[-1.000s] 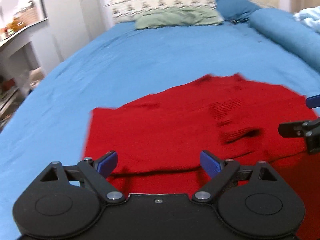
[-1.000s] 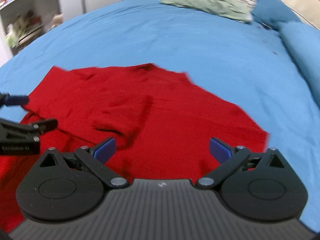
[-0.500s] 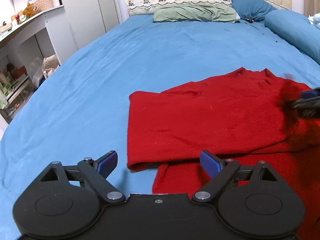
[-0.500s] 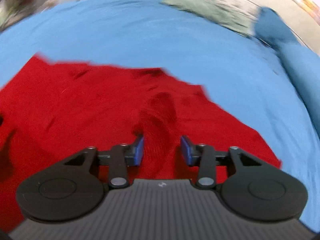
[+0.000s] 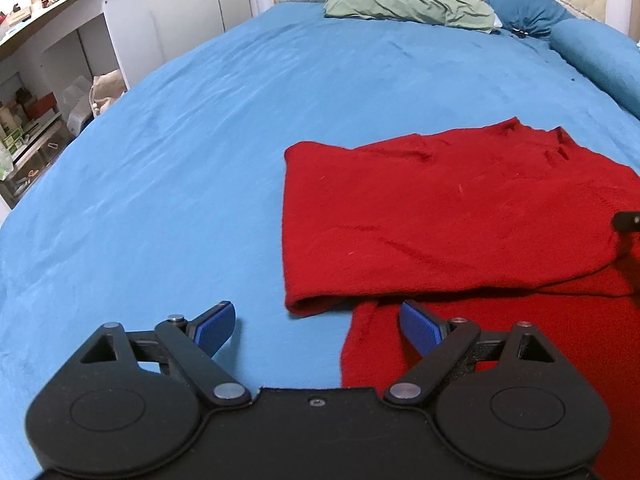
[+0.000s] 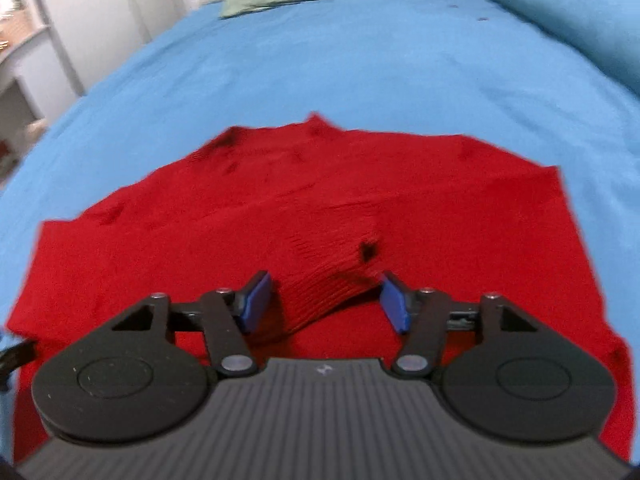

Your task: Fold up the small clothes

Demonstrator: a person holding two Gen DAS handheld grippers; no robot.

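Observation:
A red knit sweater (image 5: 440, 216) lies flat on the blue bedsheet (image 5: 180, 160), its left side folded over the body. My left gripper (image 5: 318, 326) is open and low at the sweater's near left edge. Its left finger is over bare sheet and its right finger over red fabric, with nothing gripped. In the right wrist view the sweater (image 6: 280, 200) fills the middle. My right gripper (image 6: 324, 302) is down on it with the ribbed sleeve cuff (image 6: 324, 280) between its jaws, which are opening. The pads are not pressing on the cuff.
A green pillow (image 5: 408, 4) and a dark blue pillow (image 5: 524, 4) lie at the headboard, and a blue bolster (image 5: 600, 56) runs along the right. White shelves (image 5: 40, 80) with clutter stand past the bed's left edge. Bare sheet stretches left of and beyond the sweater.
My left gripper has slid left, from over the sweater's middle to its left edge. My right gripper has sunk onto the sleeve cuff and rolled; its jaws narrowed around the cuff, then widened a little.

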